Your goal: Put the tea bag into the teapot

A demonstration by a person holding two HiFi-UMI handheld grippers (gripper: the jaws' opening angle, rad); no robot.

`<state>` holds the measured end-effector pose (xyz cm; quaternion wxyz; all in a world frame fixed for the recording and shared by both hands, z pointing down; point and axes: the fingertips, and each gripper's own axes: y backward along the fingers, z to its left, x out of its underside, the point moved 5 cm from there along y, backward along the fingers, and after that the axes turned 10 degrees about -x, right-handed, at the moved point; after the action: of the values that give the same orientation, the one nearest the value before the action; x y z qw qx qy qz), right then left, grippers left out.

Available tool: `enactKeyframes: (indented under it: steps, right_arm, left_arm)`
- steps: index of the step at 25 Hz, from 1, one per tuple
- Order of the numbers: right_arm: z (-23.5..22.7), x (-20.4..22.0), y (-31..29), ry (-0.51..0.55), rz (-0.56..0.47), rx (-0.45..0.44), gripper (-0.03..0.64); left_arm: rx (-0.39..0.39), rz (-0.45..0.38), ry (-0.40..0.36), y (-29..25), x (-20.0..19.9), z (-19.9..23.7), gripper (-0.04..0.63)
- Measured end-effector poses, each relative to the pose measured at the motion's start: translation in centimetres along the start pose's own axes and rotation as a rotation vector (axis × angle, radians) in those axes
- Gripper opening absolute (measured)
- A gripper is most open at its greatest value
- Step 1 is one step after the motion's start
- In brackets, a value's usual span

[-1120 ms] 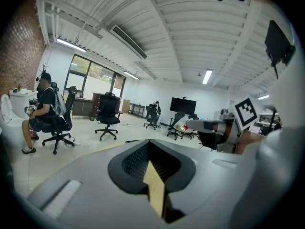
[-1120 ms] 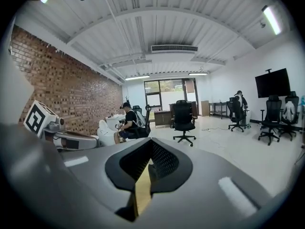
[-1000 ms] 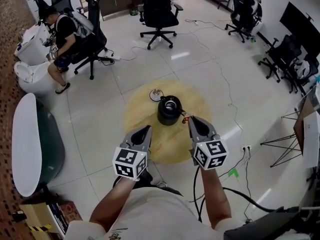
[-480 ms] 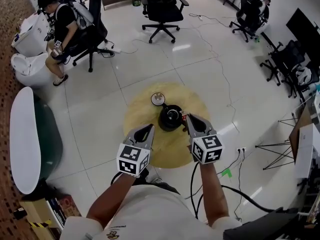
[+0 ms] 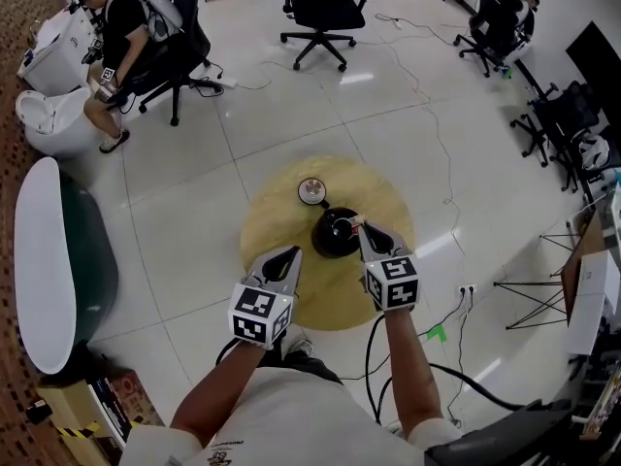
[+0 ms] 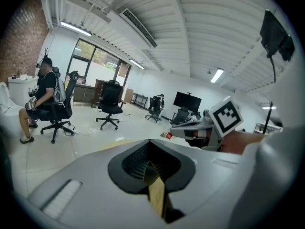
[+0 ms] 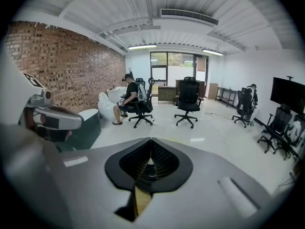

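A black teapot [image 5: 335,237] stands open on a round yellow mat [image 5: 277,223] on the tiled floor; its lid [image 5: 311,191] lies just behind it. My right gripper [image 5: 364,229] hangs at the pot's right rim, shut on the tea bag, whose red tag [image 5: 356,225] shows at its tip. The left gripper view also shows that tag [image 6: 168,135] at the right gripper [image 6: 177,133]. Between the shut jaws in the right gripper view, the pot's dark mouth [image 7: 148,172] lies below. My left gripper [image 5: 291,253] is shut and holds nothing, left of the pot.
A white oval table [image 5: 44,260] stands at the left. A seated person [image 5: 116,37] and several office chairs [image 5: 325,8] ring the far floor. Cables [image 5: 441,163] run across the tiles, and a thin stand [image 5: 534,289] is at the right.
Both grippers have moved forward toward the teapot. The right gripper's tip with the red tag now sits at the pot's rim instead of short of it.
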<state>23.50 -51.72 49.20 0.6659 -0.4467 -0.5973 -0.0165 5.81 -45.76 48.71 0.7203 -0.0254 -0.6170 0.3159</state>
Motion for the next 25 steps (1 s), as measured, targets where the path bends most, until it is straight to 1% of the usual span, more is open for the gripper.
enactKeyframes:
  steps: [6,10,12,14,21,23,24,25]
  right_arm:
    - [-0.2,2.0,-2.6,0.002,0.105,0.032,0.012]
    - [-0.2,2.7,-3.5,0.003,0.139,0.042,0.029]
    - [-0.3,2.9,-3.8,-0.001,0.140,0.045,0.029]
    - [-0.3,2.9,-3.7,-0.008,0.131,0.048,0.053]
    - [0.0,2.9,-2.7,-0.040,0.094,0.058,0.059]
    - [0.1,3.1,-2.3,-0.060,0.090,0.053,0.045]
    - [0.2,3.2,-2.1,-0.074,0.086,0.049,0.002]
    - [0.3,3.3,-1.9,-0.087,0.079,0.045,0.002]
  left_arm:
    - [0.040,0.038,0.002,-0.7,1.1,0.1,0.012]
    - [0.063,0.055,0.003,-1.0,1.8,-0.2,0.012]
    - [0.067,0.060,0.005,-1.1,2.0,-0.2,0.012]
    - [0.069,0.061,0.003,-1.0,2.1,-0.1,0.012]
    - [0.061,0.052,0.006,-1.0,1.9,0.3,0.012]
    - [0.064,0.047,0.002,-0.9,1.8,0.1,0.012]
    - [0.067,0.046,0.001,-0.9,1.8,0.0,0.012]
    - [0.069,0.046,-0.001,-0.9,1.8,-0.1,0.012]
